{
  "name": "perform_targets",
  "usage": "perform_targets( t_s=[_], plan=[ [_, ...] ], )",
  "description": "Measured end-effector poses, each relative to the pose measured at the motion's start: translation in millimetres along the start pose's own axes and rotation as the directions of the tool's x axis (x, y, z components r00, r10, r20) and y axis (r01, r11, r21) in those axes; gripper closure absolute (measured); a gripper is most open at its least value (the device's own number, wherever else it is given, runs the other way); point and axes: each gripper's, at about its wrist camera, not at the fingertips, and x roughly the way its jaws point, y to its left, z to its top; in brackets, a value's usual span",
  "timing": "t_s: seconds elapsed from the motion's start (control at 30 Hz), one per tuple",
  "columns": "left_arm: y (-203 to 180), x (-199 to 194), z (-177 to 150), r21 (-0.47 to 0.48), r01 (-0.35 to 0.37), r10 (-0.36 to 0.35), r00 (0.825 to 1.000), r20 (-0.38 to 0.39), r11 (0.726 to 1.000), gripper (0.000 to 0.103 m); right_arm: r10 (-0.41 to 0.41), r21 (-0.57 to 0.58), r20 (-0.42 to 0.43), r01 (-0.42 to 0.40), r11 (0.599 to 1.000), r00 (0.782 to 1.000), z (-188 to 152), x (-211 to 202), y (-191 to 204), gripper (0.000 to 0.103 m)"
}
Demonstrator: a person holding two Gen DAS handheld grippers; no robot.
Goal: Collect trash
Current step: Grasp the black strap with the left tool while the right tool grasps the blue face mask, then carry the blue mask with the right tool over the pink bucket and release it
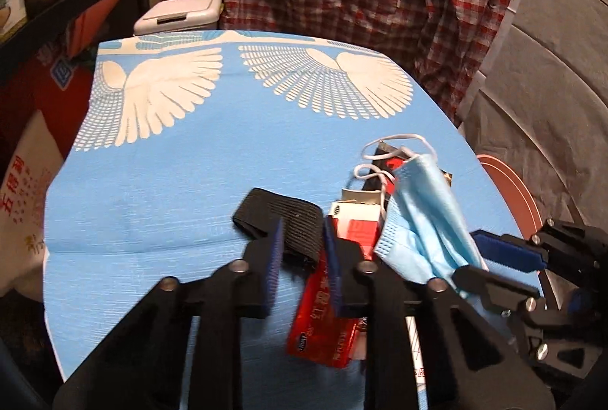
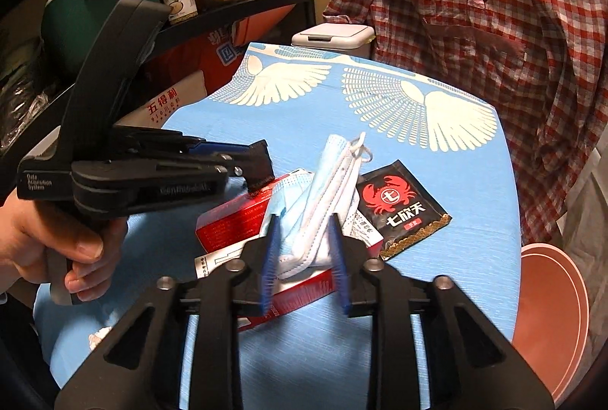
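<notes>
Right claw (image 2: 304, 254) grips face mask (image 2: 323, 208) — long axis upright, ear loops topmost.

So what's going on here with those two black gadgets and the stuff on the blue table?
A person is clearing trash off a blue table with a hand-held gripper in each hand. The right gripper has its fingers around a crumpled blue face mask. The left gripper has closed on a black elastic band. Red cartons and a black sachet with a red crab are on the table. A white lidded bin stands behind the table.
</notes>
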Motion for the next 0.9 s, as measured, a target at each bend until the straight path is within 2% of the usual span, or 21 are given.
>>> perform_targets(
  t_s=[0.07, 0.17, 0.63, 0.8, 0.9],
  plan=[
    [2.0, -5.0, 0.2, -0.006, -0.004, 0.004, 1.0, 0.01, 1.0, 0.09, -0.007, -0.004, 0.004, 0.007, 1.0, 1.0, 0.2, -2.4, -0.4, 0.091],
    [4.0, -14.7, 1.7, -0.016, -0.02, 0.021, 0.999, 0.029, 1.0, 0.092, -0.021, -0.003, 0.013, 0.021, 1.0, 1.0, 0.6, -6.6, -1.7, 0.095],
    [0.2, -67.7, 10.4, -0.121, -0.085, 0.1, 0.987, 0.123, 0.989, 0.093, -0.091, 0.042, 0.096, 0.087, 0.995, 0.991, 5.4, -49.0, -10.7, 0.097],
    [-11.3, -85.8, 8.2, -0.163, -0.088, 0.115, 0.98, 0.164, 0.983, 0.093, -0.132, 0.076, 0.132, 0.123, 0.99, 0.982, 6.5, -65.9, -20.9, 0.097],
    [-24.2, -89.9, 6.5, -0.153, -0.098, 0.125, 0.977, 0.176, 0.983, 0.093, -0.157, 0.098, 0.15, 0.144, 0.985, 0.976, 8.3, -75.3, -26.2, 0.097]
  ],
)
